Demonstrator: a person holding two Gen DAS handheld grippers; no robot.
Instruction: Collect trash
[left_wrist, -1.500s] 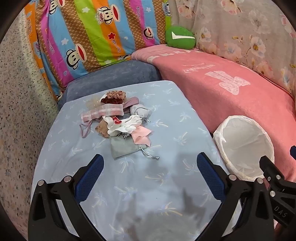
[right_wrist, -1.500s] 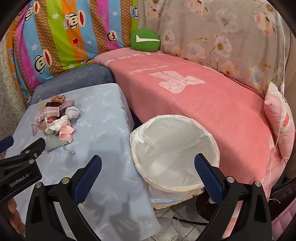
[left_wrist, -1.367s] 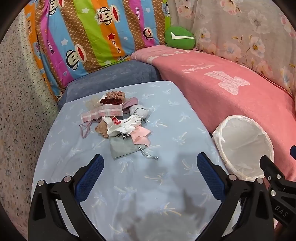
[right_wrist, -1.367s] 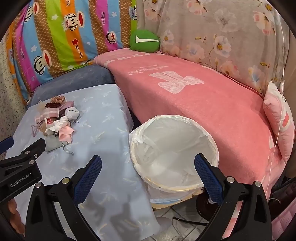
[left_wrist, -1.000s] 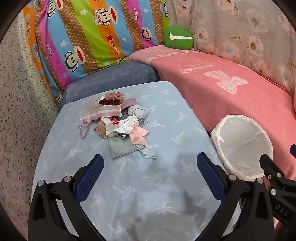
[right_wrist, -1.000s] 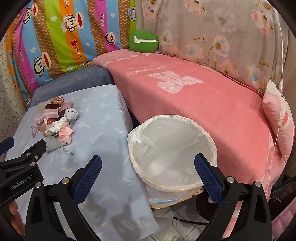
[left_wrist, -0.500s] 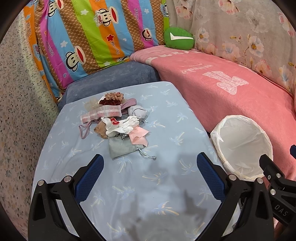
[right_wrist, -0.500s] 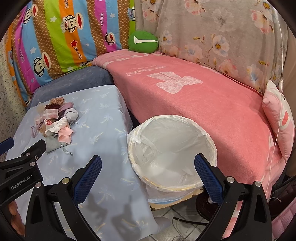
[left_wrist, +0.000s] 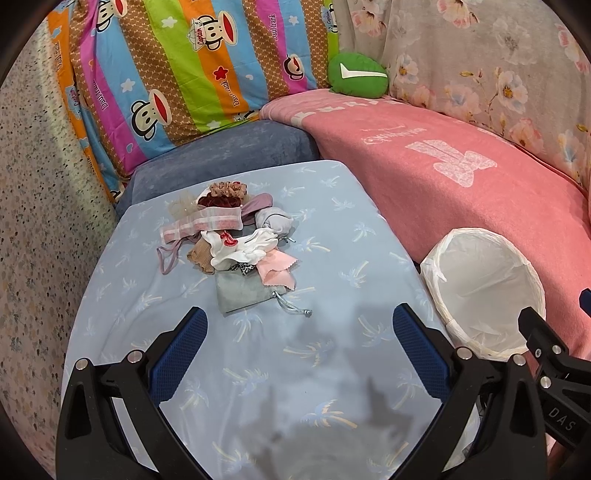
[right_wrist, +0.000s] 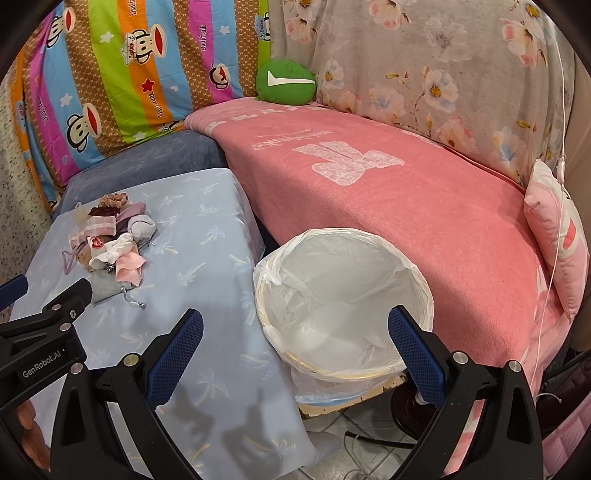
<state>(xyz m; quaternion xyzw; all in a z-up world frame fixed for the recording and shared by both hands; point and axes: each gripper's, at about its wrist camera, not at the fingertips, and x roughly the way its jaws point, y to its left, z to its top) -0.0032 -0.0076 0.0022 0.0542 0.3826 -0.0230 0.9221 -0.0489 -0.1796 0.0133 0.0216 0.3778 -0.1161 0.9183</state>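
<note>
Two handheld grippers hover over a desk (left_wrist: 332, 229) covered in a pale blue cloth with a palm-tree print. The left gripper (left_wrist: 300, 349) has its jaws spread wide and holds nothing. The right gripper (right_wrist: 295, 347) is likewise wide open and empty, above the desk's right edge and a bin (right_wrist: 369, 373).

The trash (left_wrist: 236, 240) is a small heap of fabric scraps near the far left of the desk, well ahead of both grippers: hair scrunchies, a pink striped band, a white piece, a pink pinked-edge square and a grey drawstring pouch, all touching or overlapping.

The bin is round, lined with a white plastic bag, and stands on the floor just beside the desk's right side, against a pink bed (right_wrist: 424, 192). Striped cartoon-monkey bedding (left_wrist: 177, 74) and a green cushion (left_wrist: 356, 75) lie beyond.
</note>
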